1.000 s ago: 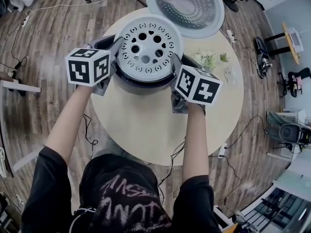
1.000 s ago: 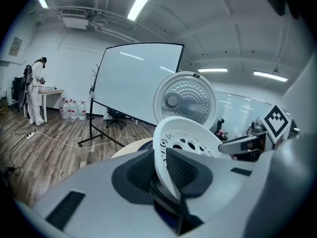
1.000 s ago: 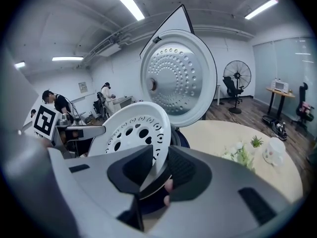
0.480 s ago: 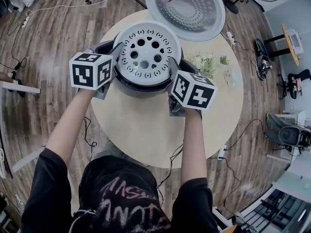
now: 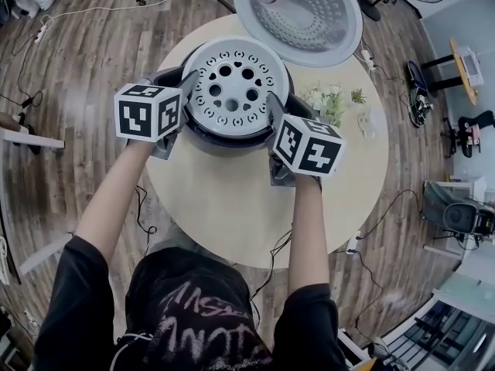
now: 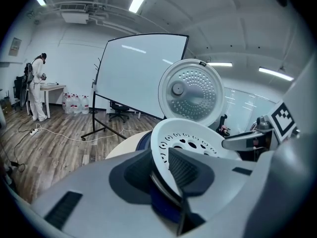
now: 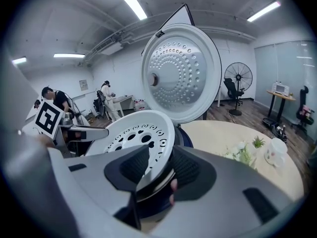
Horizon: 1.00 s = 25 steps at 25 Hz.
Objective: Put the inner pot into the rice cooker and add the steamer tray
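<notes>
Since a second ago the steamer tray (image 5: 232, 83) has settled lower into the mouth of the rice cooker (image 5: 205, 136), and both sets of jaws have just been opening.

The tray's rim runs between the jaws of the left gripper (image 5: 188, 77) on one side and the right gripper (image 5: 273, 103) on the other. In each gripper view one pad is over the holed inside and the other is outside the cooker wall, with slack around the thin rim, so neither clamps it. The lid (image 5: 298, 14) stands open behind, and flowers (image 5: 329, 97) lie nearby on the round table (image 5: 232, 199). The tray hides whatever sits in the cooker beneath it, and the marker cubes cover the gripper bodies from above.
</notes>
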Each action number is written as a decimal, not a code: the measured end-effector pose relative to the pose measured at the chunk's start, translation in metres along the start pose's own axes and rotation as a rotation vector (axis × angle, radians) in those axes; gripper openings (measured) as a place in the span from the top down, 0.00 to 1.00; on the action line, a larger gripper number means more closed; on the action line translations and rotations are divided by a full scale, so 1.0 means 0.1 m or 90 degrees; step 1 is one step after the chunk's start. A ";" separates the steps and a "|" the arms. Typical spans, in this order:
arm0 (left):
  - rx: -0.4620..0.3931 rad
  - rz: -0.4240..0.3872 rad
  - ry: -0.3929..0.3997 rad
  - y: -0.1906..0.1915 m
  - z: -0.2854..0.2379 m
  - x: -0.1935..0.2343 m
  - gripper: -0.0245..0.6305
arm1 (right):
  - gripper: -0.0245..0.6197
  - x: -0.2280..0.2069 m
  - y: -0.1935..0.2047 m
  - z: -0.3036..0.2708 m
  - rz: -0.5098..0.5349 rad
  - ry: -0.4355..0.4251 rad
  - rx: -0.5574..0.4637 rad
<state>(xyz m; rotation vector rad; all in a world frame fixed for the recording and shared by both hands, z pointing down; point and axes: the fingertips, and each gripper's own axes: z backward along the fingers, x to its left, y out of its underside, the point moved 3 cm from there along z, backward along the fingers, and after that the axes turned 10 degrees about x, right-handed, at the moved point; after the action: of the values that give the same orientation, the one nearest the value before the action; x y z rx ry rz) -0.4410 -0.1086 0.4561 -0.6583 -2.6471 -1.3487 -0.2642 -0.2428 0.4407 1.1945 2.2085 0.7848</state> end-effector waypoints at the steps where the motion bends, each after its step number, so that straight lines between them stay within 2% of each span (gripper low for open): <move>1: 0.000 -0.001 -0.001 0.00 -0.01 0.00 0.79 | 0.71 0.00 0.00 0.00 0.002 -0.001 0.000; 6: 0.007 -0.024 -0.020 -0.01 0.01 0.03 0.77 | 0.65 0.04 -0.03 -0.02 0.007 -0.005 0.001; 13: 0.003 -0.020 -0.015 0.01 0.04 0.04 0.76 | 0.61 0.06 -0.06 0.04 0.035 0.017 -0.017; 25: -0.028 -0.033 -0.008 0.01 0.27 -0.10 0.75 | 0.63 0.10 0.09 0.26 0.000 -0.003 -0.040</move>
<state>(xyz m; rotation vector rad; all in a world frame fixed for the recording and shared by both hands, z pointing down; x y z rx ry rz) -0.4286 -0.0897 0.4377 -0.6098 -2.6683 -1.4250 -0.2465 -0.2241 0.4277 1.1648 2.1637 0.8436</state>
